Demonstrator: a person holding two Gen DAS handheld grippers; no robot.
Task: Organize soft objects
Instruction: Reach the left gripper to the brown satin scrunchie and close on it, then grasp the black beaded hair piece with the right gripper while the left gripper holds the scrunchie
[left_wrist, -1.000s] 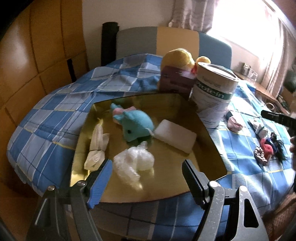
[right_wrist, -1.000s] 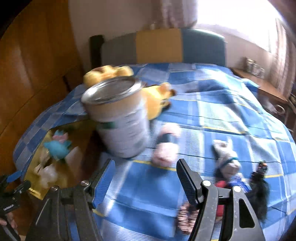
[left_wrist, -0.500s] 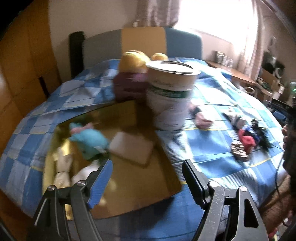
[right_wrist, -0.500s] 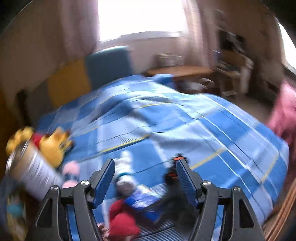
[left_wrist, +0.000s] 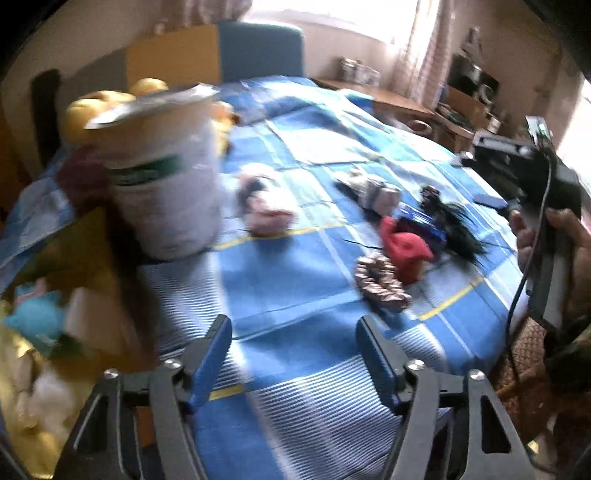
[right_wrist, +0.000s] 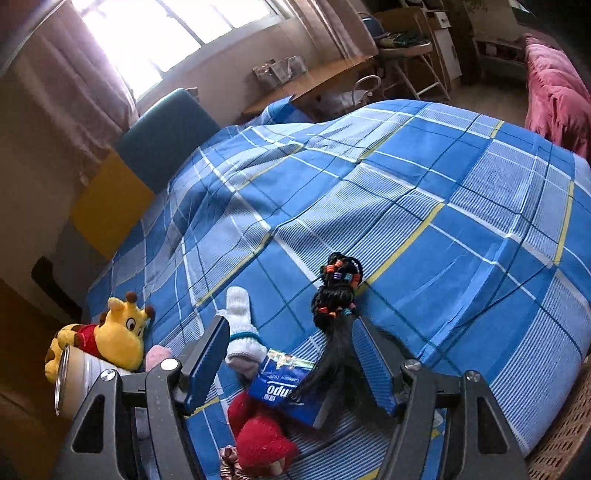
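Note:
Small soft things lie in a pile on the blue checked bedspread (right_wrist: 424, 192): a white sock (right_wrist: 242, 325), a blue tissue pack (right_wrist: 288, 387), a black beaded hair piece (right_wrist: 338, 295), a red plush item (right_wrist: 262, 439) and a scrunchie (left_wrist: 382, 288). My right gripper (right_wrist: 290, 325) hovers open just above the pack and the hair strands, gripping nothing. My left gripper (left_wrist: 293, 325) is over bare bedspread short of the pile; its jaws are closing with nothing between them. A gold tray (left_wrist: 22, 354) at the left holds a teal plush (left_wrist: 37, 317) and white soft items.
A tall white can (left_wrist: 162, 177) stands beside the tray, with a yellow giraffe plush (right_wrist: 118, 339) behind it and a pink soft item (left_wrist: 266, 210) to its right. A hand (left_wrist: 569, 236) holds the other tool at the right. A desk (right_wrist: 314, 81) and pink blanket (right_wrist: 554, 96) lie beyond.
The left view has swung right from the gold tray towards the pile, and its jaws have narrowed. The right gripper has rolled and travelled from the can to above the pile.

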